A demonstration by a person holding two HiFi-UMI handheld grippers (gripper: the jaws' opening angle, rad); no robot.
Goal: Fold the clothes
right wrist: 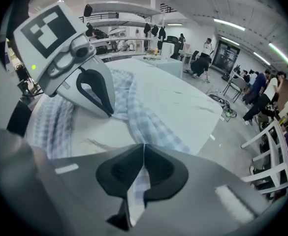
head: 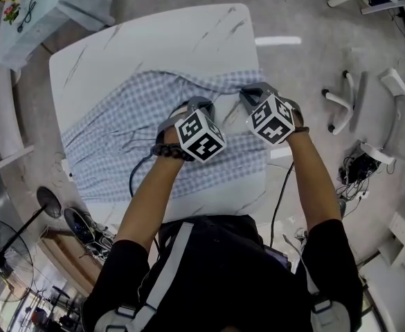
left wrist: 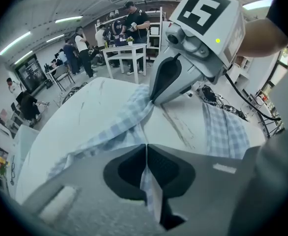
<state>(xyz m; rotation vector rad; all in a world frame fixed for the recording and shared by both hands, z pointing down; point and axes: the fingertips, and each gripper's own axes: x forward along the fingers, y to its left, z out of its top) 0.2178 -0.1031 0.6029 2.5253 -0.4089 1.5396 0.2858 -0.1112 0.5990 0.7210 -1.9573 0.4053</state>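
Note:
A blue-and-white checked shirt lies spread on the white marble table. My left gripper and right gripper sit side by side at the shirt's right part, near the table's right side. In the left gripper view, my left gripper is shut, with a strip of checked cloth pinched between the pads; the right gripper bites the same ridge of fabric ahead. In the right gripper view, my right gripper is shut on the shirt, with the left gripper beside it.
White chair frames and cables lie on the floor to the right. A small table with objects stands at the top left, a fan at the bottom left. Several people stand in the room behind.

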